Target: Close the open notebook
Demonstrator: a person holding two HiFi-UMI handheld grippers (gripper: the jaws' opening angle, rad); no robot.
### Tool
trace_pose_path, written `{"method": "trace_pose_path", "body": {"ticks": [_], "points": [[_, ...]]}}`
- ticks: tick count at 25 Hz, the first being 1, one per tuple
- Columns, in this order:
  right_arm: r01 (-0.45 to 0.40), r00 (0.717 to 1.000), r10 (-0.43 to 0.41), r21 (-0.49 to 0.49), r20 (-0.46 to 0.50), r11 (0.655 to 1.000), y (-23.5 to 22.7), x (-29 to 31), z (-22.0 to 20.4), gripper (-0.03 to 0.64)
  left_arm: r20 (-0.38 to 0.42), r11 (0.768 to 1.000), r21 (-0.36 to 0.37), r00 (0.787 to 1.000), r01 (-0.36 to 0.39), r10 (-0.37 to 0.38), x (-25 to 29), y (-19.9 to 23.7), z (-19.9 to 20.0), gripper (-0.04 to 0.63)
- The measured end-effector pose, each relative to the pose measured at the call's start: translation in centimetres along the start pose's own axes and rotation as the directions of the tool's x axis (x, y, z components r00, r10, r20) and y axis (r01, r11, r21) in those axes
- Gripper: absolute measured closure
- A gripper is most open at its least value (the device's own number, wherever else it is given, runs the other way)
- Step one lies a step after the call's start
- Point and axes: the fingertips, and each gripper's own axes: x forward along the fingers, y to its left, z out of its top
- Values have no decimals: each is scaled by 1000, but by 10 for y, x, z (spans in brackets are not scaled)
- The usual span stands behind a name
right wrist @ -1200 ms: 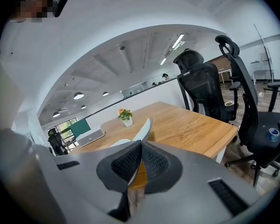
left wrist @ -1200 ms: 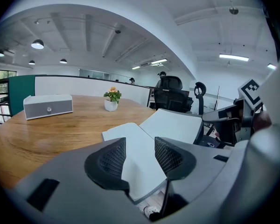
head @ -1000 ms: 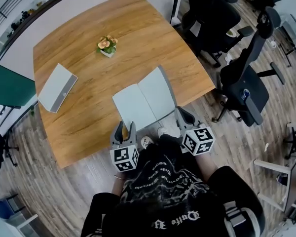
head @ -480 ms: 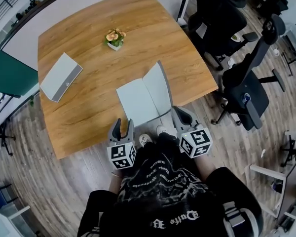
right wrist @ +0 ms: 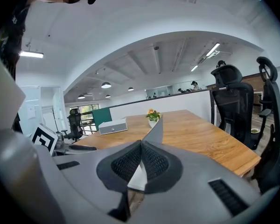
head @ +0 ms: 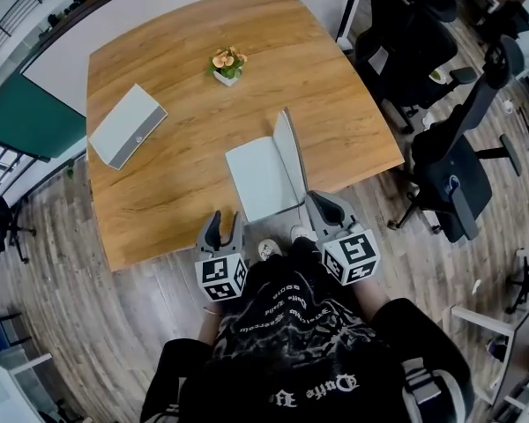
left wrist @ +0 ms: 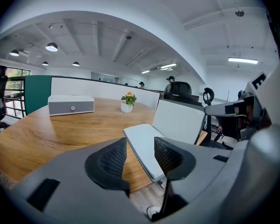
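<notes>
A pale grey notebook (head: 256, 179) lies open near the front edge of the wooden table (head: 159, 192). Its left half lies flat (left wrist: 142, 143). Its right half (head: 288, 152) stands almost upright, edge-on in the right gripper view (right wrist: 156, 129). My right gripper (head: 317, 199) is at that half's near corner. Its jaws are shut, and the raised half rises straight out of their seam (right wrist: 141, 157). My left gripper (head: 222, 221) hangs just off the table edge, short of the notebook's near left corner. It is open, with nothing between its fingers (left wrist: 140, 155).
A small potted flower (head: 228, 64) stands at the back of the table. A grey box (head: 128, 126) lies at the left. Black office chairs (head: 450, 166) crowd the floor to the right. The table edge runs right in front of both grippers.
The notebook's right half has swung up from a shallow tilt to nearly upright, with the right gripper staying at its near corner. The left gripper has shifted slightly along the table edge.
</notes>
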Motion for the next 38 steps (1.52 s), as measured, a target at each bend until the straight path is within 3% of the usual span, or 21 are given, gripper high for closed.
{"method": "trace_pose_path", "body": {"ticks": [21,38], "points": [[-193,979,185,-100,-80,976,55,20,-11,604,0,998,-29,998,-61,61,-7,22,-7,391],[-395,898,361,-97,-252,914,95,51,-46,603,10,990,-57,991,-133,133,-15,43,-6,391]]}}
